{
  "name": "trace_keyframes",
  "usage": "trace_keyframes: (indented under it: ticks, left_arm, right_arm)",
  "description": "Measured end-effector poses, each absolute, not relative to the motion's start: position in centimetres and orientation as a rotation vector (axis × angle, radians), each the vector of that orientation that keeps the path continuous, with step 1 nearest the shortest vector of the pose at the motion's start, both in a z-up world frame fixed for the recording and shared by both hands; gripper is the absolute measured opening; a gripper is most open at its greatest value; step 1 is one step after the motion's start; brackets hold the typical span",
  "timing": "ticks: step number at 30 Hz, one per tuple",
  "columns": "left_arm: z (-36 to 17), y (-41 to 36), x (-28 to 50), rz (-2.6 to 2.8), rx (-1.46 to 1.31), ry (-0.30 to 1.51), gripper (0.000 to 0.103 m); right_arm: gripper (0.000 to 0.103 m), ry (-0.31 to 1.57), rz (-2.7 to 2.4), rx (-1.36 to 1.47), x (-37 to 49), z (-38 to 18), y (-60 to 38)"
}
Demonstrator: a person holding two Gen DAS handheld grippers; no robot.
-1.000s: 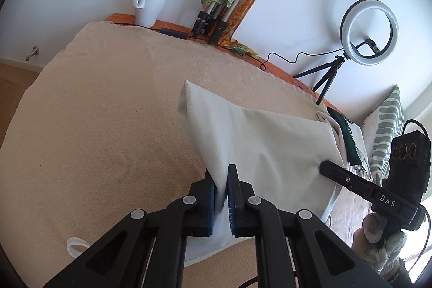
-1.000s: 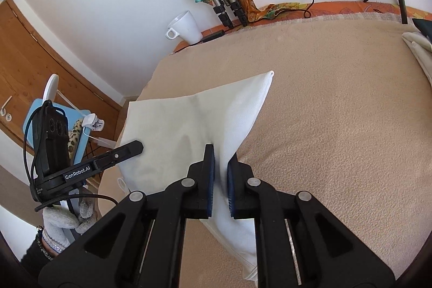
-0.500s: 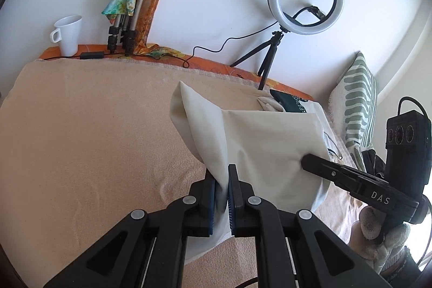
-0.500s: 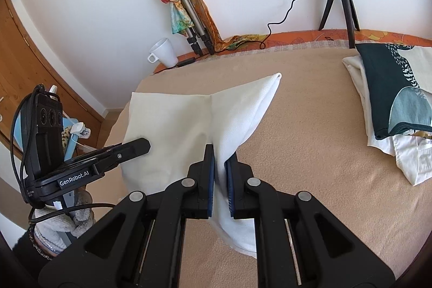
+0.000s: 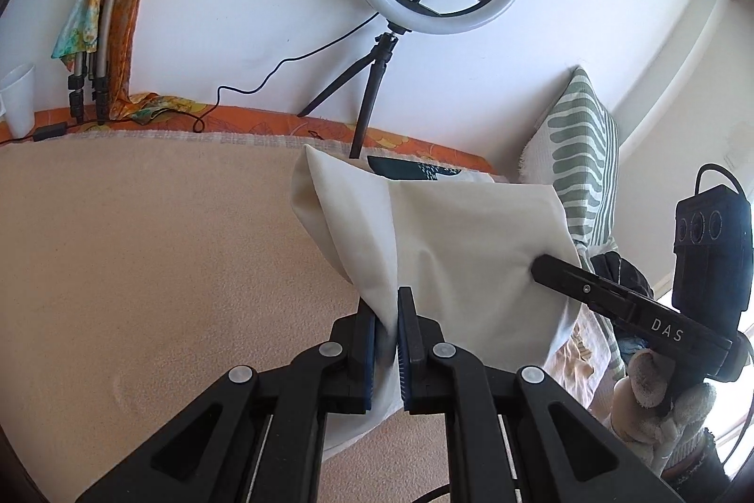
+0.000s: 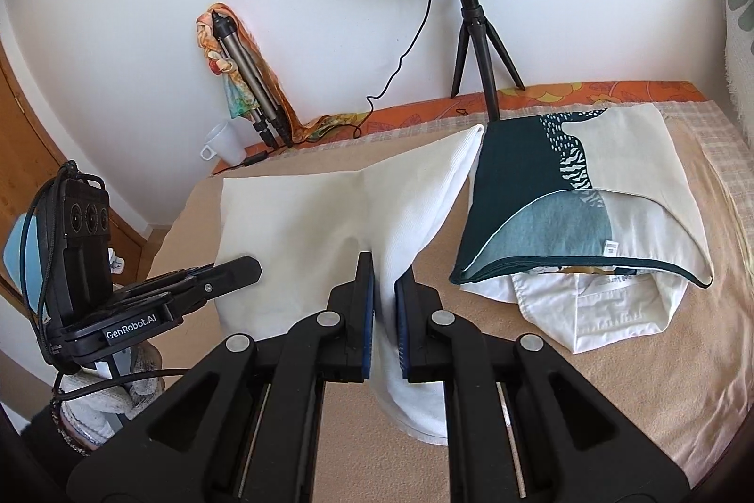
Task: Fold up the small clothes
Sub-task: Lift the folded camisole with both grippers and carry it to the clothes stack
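Note:
A folded cream-white cloth hangs lifted above the beige bed cover, held between both grippers. My left gripper is shut on its near left edge. My right gripper is shut on its right edge; the same cloth spreads to the left in the right wrist view. The right gripper also shows in the left wrist view at the cloth's far side, and the left gripper shows in the right wrist view.
A stack of folded clothes, dark green patterned piece on top of white ones, lies on the bed to the right. A ring light on a tripod, a white mug, a leaning tripod with scarf and a striped pillow line the wall.
Both grippers have carried the cloth up and to the right across the bed, toward the stack of folded clothes. The cloth's far corner now hangs near the stack.

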State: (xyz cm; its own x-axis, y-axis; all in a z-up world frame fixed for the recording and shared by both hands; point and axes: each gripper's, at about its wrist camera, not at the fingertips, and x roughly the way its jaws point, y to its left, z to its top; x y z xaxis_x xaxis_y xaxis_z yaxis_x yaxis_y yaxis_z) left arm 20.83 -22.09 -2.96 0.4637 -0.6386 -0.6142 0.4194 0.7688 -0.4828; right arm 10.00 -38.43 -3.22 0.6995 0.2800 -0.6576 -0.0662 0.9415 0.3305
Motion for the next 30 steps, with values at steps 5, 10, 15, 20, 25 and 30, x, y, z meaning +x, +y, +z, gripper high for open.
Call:
trace_keyframes:
  ticks: [5,10,15,20,25,30]
  left_arm:
    - [-2.6,-26.9,23.1,-0.703,-0.263,0.871,0.005]
    - [-2.8,-31.1,25.3,-0.731,-0.246,0.869,0.005]
    - [-3.3,-34.7,26.8,-0.731,-0.214,0.867,0.005]
    - [-4.0,-36.6,28.7,-0.706,-0.203,0.866,0.005]
    - [-4.7,-37.9,30.1,-0.669,-0.169,0.856,0.005]
    - [-5.8,-38.3,31.3,-0.632,-0.142,0.861,0.006]
  right_arm:
    - [0.009,0.756,0.136,0.286,9.9,-2.3,-43.2]
    - [0.009,0.744,0.071,0.262,10.2,-1.7,-47.6]
    - [0.009,0.742,0.011,0.252,11.6,-1.5,-51.8]
    - [0.009,0.743,-0.018,0.231,13.6,-1.9,-54.3]
    - [0.009,0.755,-0.038,0.215,16.0,-3.1,-55.7]
    - [0.009,0.784,-0.07,0.197,18.1,-4.9,-56.8]
